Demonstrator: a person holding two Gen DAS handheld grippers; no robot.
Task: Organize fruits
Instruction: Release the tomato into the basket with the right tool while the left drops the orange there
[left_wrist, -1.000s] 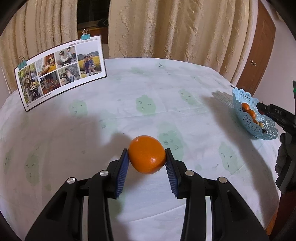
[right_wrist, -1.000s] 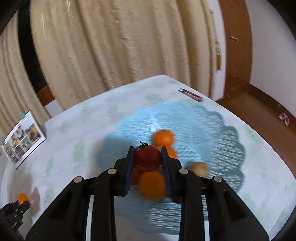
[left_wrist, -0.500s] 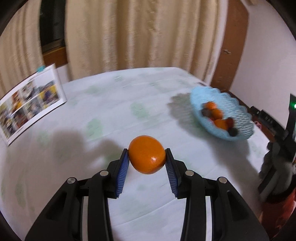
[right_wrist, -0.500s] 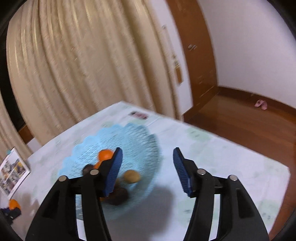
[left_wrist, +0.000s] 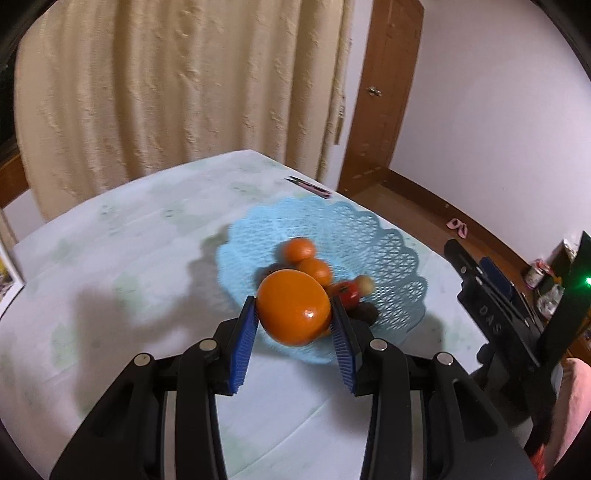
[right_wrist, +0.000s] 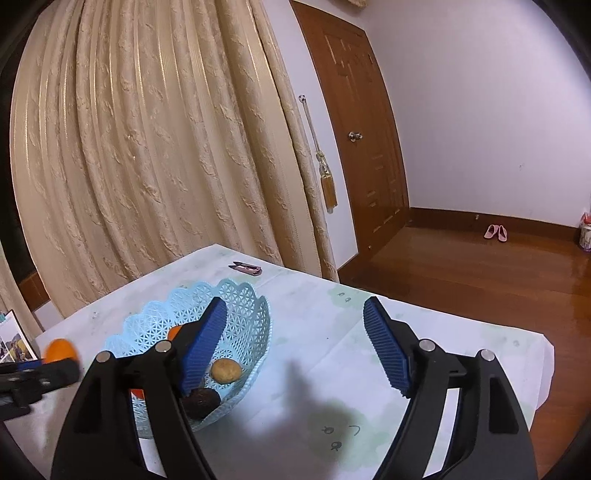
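Note:
My left gripper (left_wrist: 293, 325) is shut on a large orange (left_wrist: 293, 312) and holds it above the near rim of the light blue lattice basket (left_wrist: 373, 240). The basket holds two small oranges (left_wrist: 300, 250), a red tomato (left_wrist: 347, 292), a small tan fruit (left_wrist: 365, 284) and a dark fruit (left_wrist: 365, 313). My right gripper (right_wrist: 295, 347) is open and empty, raised to the right of the basket (right_wrist: 240, 306). The tan fruit (right_wrist: 226, 371) and dark fruit (right_wrist: 201, 400) show in its view. The held orange (right_wrist: 59, 350) shows at its far left.
The table (left_wrist: 122, 258) has a white cloth with pale green prints. A small pink and black object (left_wrist: 308, 186) lies near the far edge behind the basket. A photo board (right_wrist: 11, 341) stands at the far left. Curtains and a wooden door are behind.
My left gripper carried the orange rightward to the basket's near rim. My right gripper let go of the tomato in the basket, opened and drew back to the right.

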